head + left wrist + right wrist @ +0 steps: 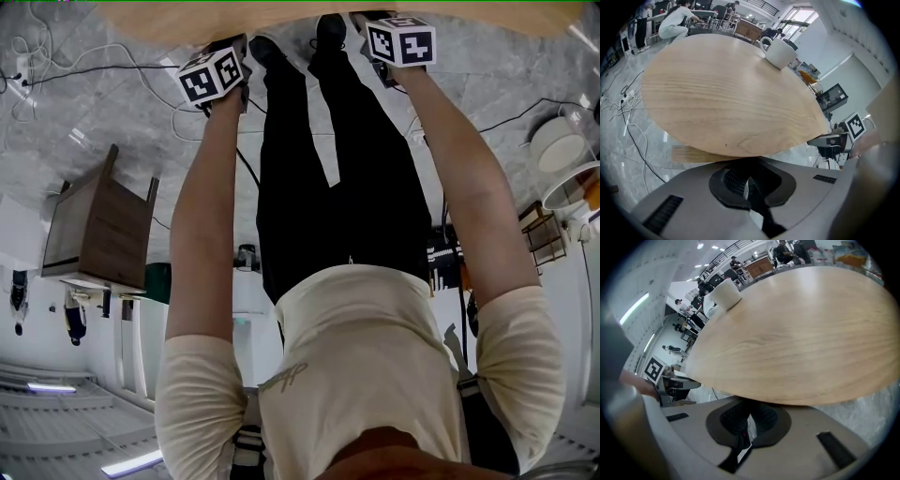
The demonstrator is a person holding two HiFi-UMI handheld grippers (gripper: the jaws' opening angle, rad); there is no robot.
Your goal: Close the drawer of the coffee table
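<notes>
The coffee table's oval light-wood top [726,89] fills both gripper views and shows as a strip at the top edge of the head view [281,17]. A white mug [780,51] stands on its far side. Under the top's left edge a pale wood strip [686,153] sticks out; I cannot tell whether it is the drawer. My left gripper [749,180] sits at the table's near rim, its jaws together with nothing between them. My right gripper [747,420] is likewise shut and empty at the rim. In the head view both grippers [223,58] [384,36] are held side by side.
A brown wooden cabinet [98,230] stands on the grey marble floor to my left. Cables [56,66] trail over the floor at the far left. White round objects [560,145] lie at the right. People sit at desks [677,21] beyond the table.
</notes>
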